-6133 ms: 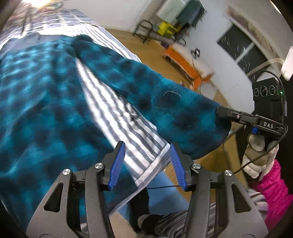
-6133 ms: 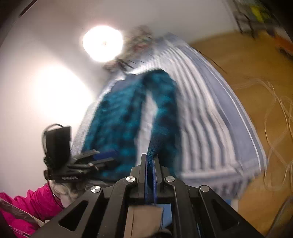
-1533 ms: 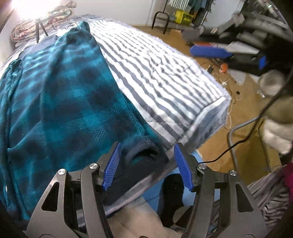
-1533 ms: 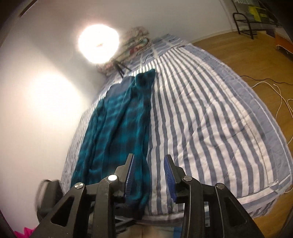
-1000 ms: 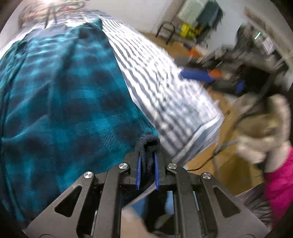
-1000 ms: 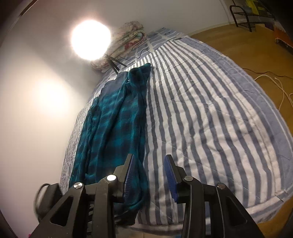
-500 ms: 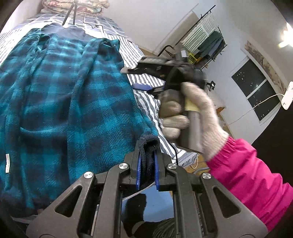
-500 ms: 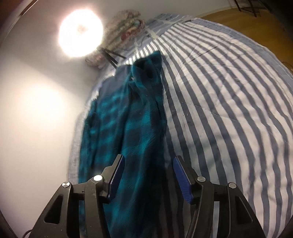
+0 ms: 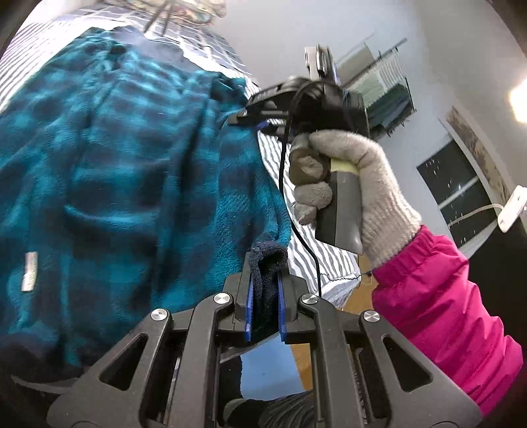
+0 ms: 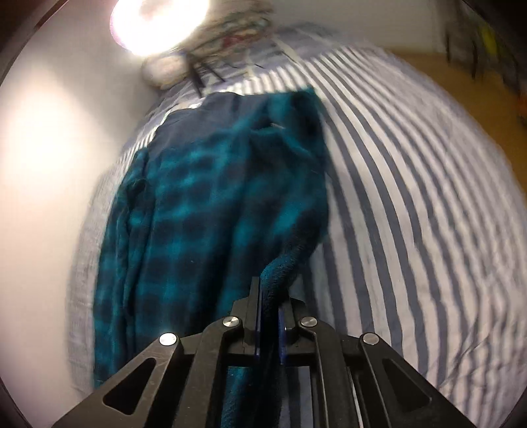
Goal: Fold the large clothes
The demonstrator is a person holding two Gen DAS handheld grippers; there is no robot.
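A large teal and black checked fleece garment (image 9: 115, 158) lies lengthwise on a striped bed; it also shows in the right wrist view (image 10: 210, 210). My left gripper (image 9: 265, 296) is shut on the garment's dark navy cuff (image 9: 267, 260) at the near end. My right gripper (image 10: 270, 309) is shut on a raised fold of the garment's right edge (image 10: 286, 260). In the left wrist view the right gripper (image 9: 263, 121) is held by a gloved hand further up the same edge.
The blue and white striped bedcover (image 10: 411, 197) spreads to the right of the garment. A white wall (image 10: 39, 164) runs along its left. Folded bedding (image 10: 204, 36) and a bright lamp (image 10: 158, 19) sit at the bed's head. Wooden floor (image 10: 477, 85) lies beyond the bed.
My right gripper has closed on the garment's right edge and lifted a fold. My left gripper stays shut on the cuff and has moved closer to the garment.
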